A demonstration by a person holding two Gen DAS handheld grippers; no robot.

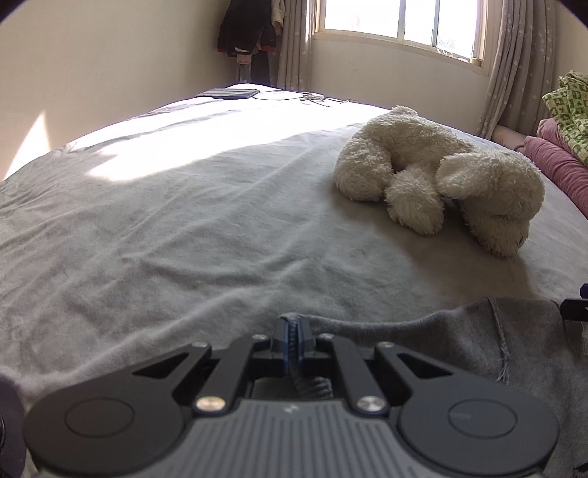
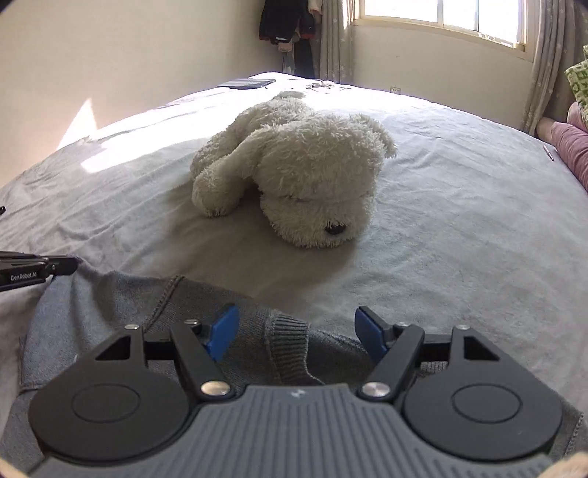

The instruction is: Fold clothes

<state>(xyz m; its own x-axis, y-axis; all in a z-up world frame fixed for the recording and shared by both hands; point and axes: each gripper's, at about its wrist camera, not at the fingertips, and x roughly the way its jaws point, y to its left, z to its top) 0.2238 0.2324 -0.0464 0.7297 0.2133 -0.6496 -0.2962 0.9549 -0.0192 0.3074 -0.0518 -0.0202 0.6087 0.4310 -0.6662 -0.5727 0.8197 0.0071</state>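
A grey knitted sweater (image 2: 110,316) lies on the near part of a bed covered with a pale grey fleecy sheet (image 1: 165,228); its ribbed cuff (image 2: 290,345) shows in the right wrist view, and a stitched seam runs over the cloth in the left wrist view. The left gripper (image 1: 294,332) has its jaws pressed together on an edge of this sweater; a thin fold of the grey cloth stands between the blue pads. The right gripper (image 2: 296,332) has its jaws spread wide; the ribbed cuff lies under the gap between them, and the blue pads (image 2: 224,331) do not press on it. In the right wrist view the black tip of the left gripper reaches the left corner of the sweater. Behind the sweater a white fluffy toy dog (image 2: 305,172) lies on the sheet, well apart from both grippers. At the right edge of the bed there is a pink cushion (image 1: 562,161) with a green patterned cloth (image 1: 569,106) on it; a window (image 1: 400,22) with pale curtains stands behind the bed.
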